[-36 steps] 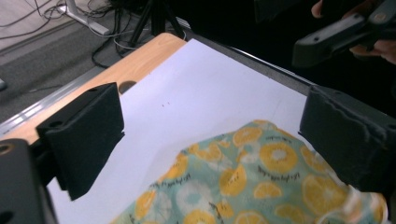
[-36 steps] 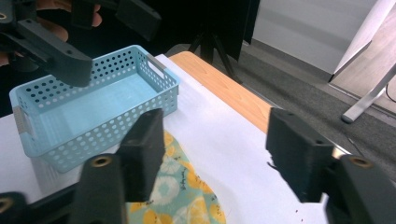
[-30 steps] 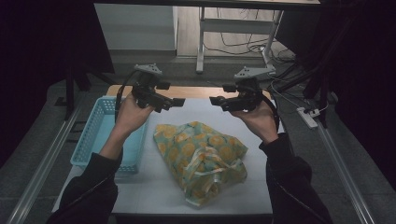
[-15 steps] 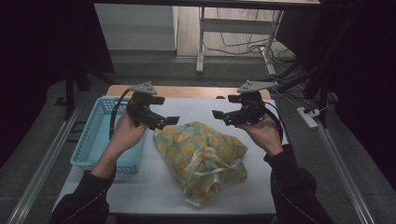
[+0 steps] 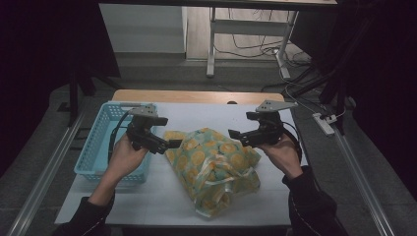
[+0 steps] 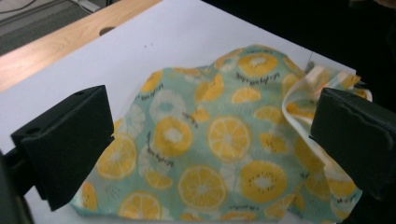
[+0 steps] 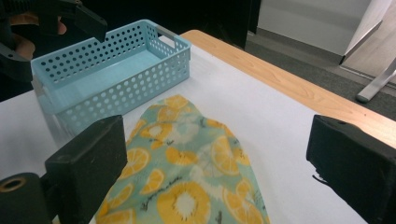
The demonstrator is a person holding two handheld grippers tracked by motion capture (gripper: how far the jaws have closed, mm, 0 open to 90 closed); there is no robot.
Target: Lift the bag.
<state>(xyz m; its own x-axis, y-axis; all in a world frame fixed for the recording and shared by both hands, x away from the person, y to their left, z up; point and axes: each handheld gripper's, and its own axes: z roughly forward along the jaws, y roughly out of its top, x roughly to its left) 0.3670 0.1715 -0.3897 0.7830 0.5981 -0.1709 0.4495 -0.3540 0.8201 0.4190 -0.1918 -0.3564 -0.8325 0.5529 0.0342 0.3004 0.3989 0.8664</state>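
Observation:
A cloth pouch (image 5: 216,167) printed with yellow citrus slices lies on the white table top (image 5: 157,196), its cream drawstring (image 5: 221,179) knotted toward the near end. My left gripper (image 5: 171,144) hovers at the pouch's far-left corner, jaws wide open. In the left gripper view the pouch (image 6: 219,140) spreads below the left gripper (image 6: 212,140), and no pad touches it. My right gripper (image 5: 234,133) hangs over the far-right edge. Its jaws have just been opening and stand wide in the right gripper view (image 7: 222,163), above the pouch (image 7: 187,186), with nothing pressed between them.
A light blue perforated basket (image 5: 101,147) stands at the table's left, close beside my left hand; it looks empty in the right gripper view (image 7: 112,70). A wooden strip (image 5: 196,96) borders the far edge. Metal rails (image 5: 44,167) run along both sides of the table.
Both hands have come down and toward the near side, from above the far part of the table to the pouch's far corners. The pouch has not moved.

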